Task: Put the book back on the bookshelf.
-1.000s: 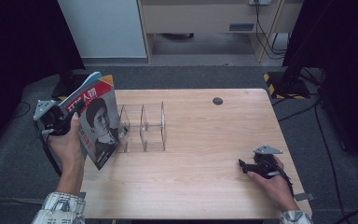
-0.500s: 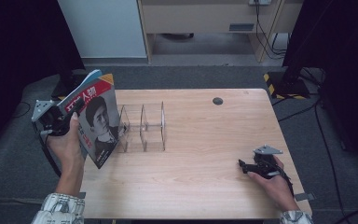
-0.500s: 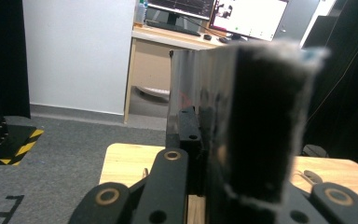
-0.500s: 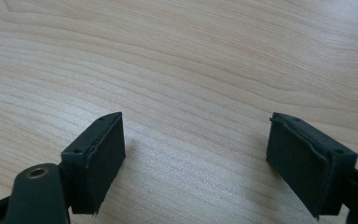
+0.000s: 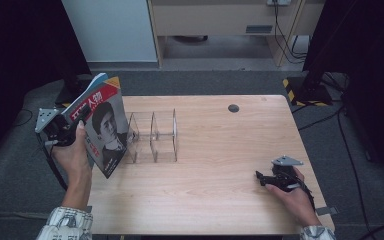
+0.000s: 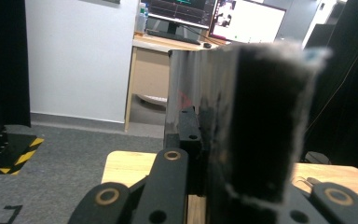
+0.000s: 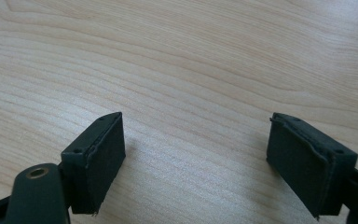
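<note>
- Change over the last second: almost none. The left gripper [image 5: 60, 129] remains raised off the left edge of the light wooden table [image 5: 220, 150], and the glossy magazine with a red masthead and a portrait cover [image 5: 102, 127] has kept its tilt and place. The right gripper [image 5: 272, 179] has not moved from its spot near the front right corner.
- Meaning for the work: I judge the carry to be paused short of the clear acrylic divider rack [image 5: 152, 136]; no slot holds anything yet.
- Left gripper state: jaws closed hard on the magazine's edge, seen close up in the left gripper view [image 6: 214, 135]. The magazine stands nearly upright, just beside the rack's left end, apparently clear of it.
- Right gripper state: jaws spread wide, nothing between them, lying low over bare wood in the right gripper view [image 7: 196, 158].
- Writing: large white characters on the red masthead, seemingly ending in "人物"; the smaller cover print is too small to read.
- Other marks: a dark round disc [image 5: 233, 108] near the table's far edge, unlabelled.
</note>
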A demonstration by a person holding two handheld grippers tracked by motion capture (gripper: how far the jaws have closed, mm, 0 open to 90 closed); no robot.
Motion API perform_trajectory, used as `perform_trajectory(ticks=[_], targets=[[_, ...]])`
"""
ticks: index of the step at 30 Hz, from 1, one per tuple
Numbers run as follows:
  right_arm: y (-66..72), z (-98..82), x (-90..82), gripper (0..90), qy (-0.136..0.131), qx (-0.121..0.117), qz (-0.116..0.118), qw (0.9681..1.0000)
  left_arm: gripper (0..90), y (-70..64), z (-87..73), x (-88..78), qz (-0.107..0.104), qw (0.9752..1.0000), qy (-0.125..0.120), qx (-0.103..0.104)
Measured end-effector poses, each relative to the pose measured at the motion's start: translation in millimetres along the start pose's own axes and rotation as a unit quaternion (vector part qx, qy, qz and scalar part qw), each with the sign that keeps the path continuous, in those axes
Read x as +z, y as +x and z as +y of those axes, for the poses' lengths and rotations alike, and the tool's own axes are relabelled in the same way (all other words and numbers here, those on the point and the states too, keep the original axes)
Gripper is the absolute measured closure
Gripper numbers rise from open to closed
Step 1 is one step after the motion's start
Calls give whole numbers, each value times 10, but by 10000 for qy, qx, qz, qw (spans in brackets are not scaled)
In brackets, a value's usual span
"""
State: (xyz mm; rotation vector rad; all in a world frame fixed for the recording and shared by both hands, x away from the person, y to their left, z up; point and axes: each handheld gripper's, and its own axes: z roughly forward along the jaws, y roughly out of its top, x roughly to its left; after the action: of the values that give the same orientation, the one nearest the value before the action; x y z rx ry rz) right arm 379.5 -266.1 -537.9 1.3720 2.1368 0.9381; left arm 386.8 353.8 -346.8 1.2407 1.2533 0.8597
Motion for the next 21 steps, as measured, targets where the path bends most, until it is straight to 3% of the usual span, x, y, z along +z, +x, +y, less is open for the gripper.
perform_trajectory(ticks=[11,21], targets=[[7,-1,-1,197,-2,24,-9,10000,862,-5,-100,-26,-161,9997,-152,-94],[10,-5,-8,196,9,1,19,10000,862,-6,-207,-51,-221,9994,-270,-18]])
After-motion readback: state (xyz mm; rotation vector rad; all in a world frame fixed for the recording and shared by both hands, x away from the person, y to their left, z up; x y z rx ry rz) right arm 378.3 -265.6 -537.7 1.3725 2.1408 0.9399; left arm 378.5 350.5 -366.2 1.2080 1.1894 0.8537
